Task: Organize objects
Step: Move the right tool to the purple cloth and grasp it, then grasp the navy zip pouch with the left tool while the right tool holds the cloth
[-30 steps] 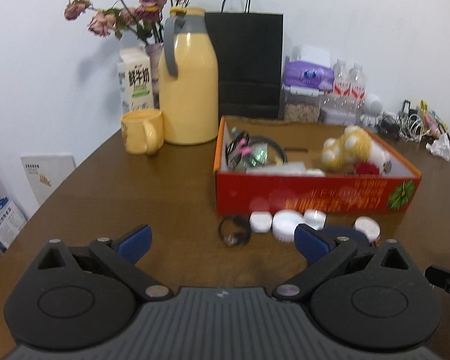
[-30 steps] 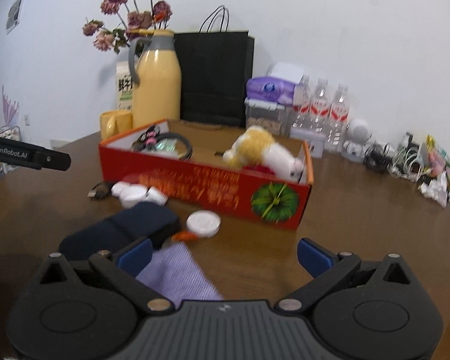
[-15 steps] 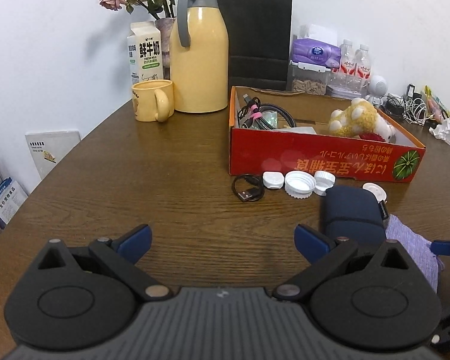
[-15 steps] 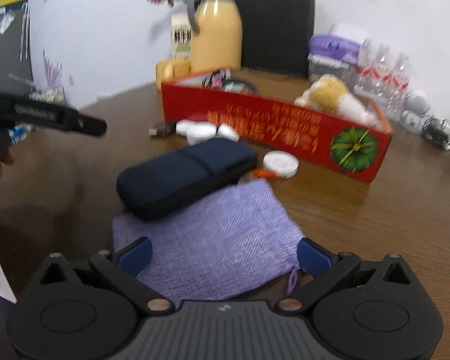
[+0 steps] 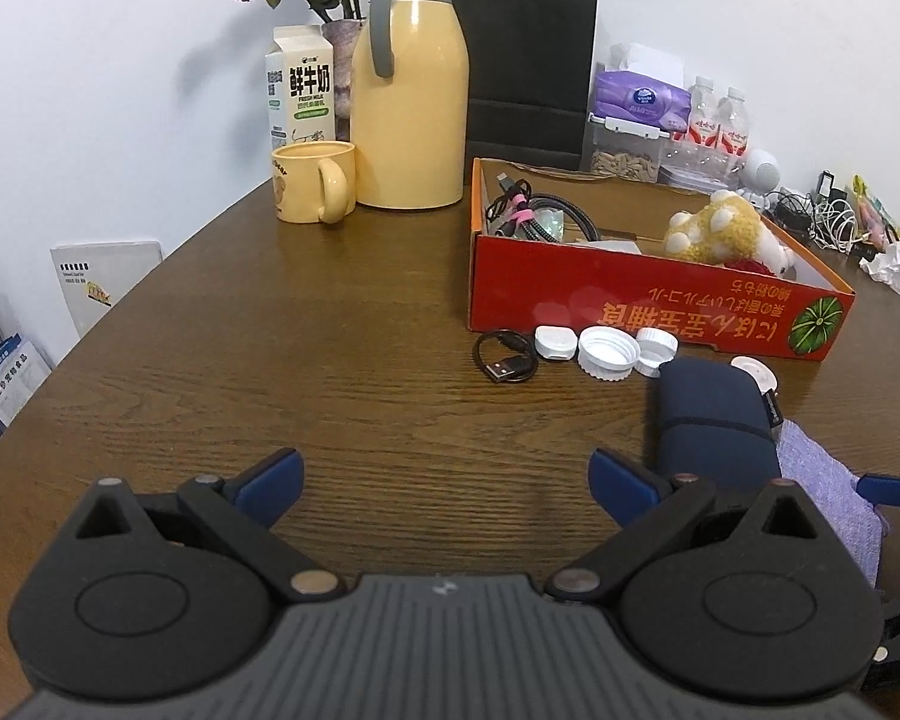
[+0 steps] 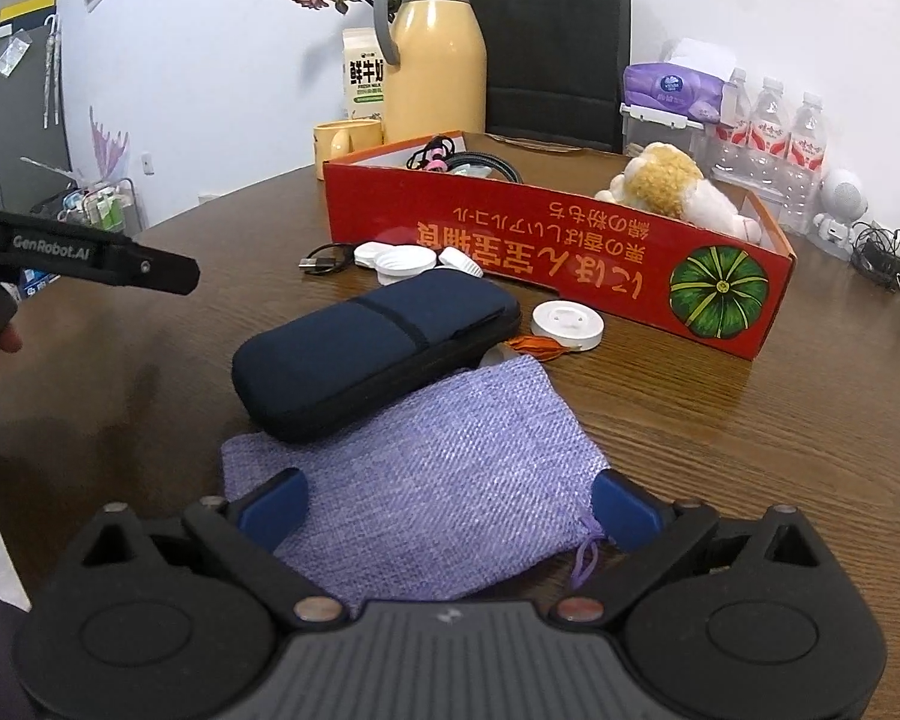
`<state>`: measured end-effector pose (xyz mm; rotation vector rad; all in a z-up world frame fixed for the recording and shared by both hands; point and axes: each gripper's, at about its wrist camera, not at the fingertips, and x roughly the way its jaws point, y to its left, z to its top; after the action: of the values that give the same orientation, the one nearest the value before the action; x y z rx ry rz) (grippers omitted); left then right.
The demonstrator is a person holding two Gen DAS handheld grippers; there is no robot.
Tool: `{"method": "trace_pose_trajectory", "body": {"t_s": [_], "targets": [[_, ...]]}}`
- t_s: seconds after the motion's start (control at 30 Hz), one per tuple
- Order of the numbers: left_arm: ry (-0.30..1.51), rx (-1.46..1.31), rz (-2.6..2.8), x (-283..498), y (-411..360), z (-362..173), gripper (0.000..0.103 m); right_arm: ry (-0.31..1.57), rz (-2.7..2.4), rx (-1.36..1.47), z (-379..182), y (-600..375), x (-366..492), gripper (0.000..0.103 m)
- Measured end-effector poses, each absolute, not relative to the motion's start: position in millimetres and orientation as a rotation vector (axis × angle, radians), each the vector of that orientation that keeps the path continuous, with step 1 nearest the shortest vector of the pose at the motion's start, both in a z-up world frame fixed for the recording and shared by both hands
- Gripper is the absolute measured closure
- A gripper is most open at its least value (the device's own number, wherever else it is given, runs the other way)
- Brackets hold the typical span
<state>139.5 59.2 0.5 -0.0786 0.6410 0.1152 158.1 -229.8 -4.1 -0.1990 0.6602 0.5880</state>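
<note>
A red cardboard box holds cables and a plush toy. In front of it lie white caps, a black USB cable, a navy zip case and a purple cloth pouch. My left gripper is open and empty over bare table, left of the case. My right gripper is open, with its fingers on either side of the pouch's near end.
A yellow thermos, yellow mug, milk carton, flowers and a black paper bag stand behind the box. Tissues, water bottles and tangled cables sit at the back right. The round table's edge curves at left.
Both grippers pulled back and lowered. The right one swung down over the purple pouch, which now lies between its fingers. The left one now sees the case and pouch at right.
</note>
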Motion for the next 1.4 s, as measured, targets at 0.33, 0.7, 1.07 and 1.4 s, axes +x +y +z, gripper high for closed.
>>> {"method": "trace_pose_trajectory", "body": {"t_s": [0.33, 0.7, 1.07, 1.4], "targets": [[0.653, -0.082, 0.116, 137.6, 59.9, -2.3, 0.0, 0.613, 0.598, -0.186, 2.7, -228.7, 136.5, 0.076], [0.655, -0.05, 0.074, 143.2, 38.8, 1.9, 0.0, 0.548, 0.556, -0.081, 14.9, -257.9, 140.0, 0.097], [0.703, 0.001, -0.058, 173.8, -16.0, -2.9, 0.0, 0.476, 0.487, -0.004, 30.0, -301.3, 155.4, 0.097], [0.786, -0.014, -0.123, 204.0, -46.7, -18.4, 0.0, 0.47, 0.495, 0.028, 23.8, -313.4, 169.8, 0.097]]}}
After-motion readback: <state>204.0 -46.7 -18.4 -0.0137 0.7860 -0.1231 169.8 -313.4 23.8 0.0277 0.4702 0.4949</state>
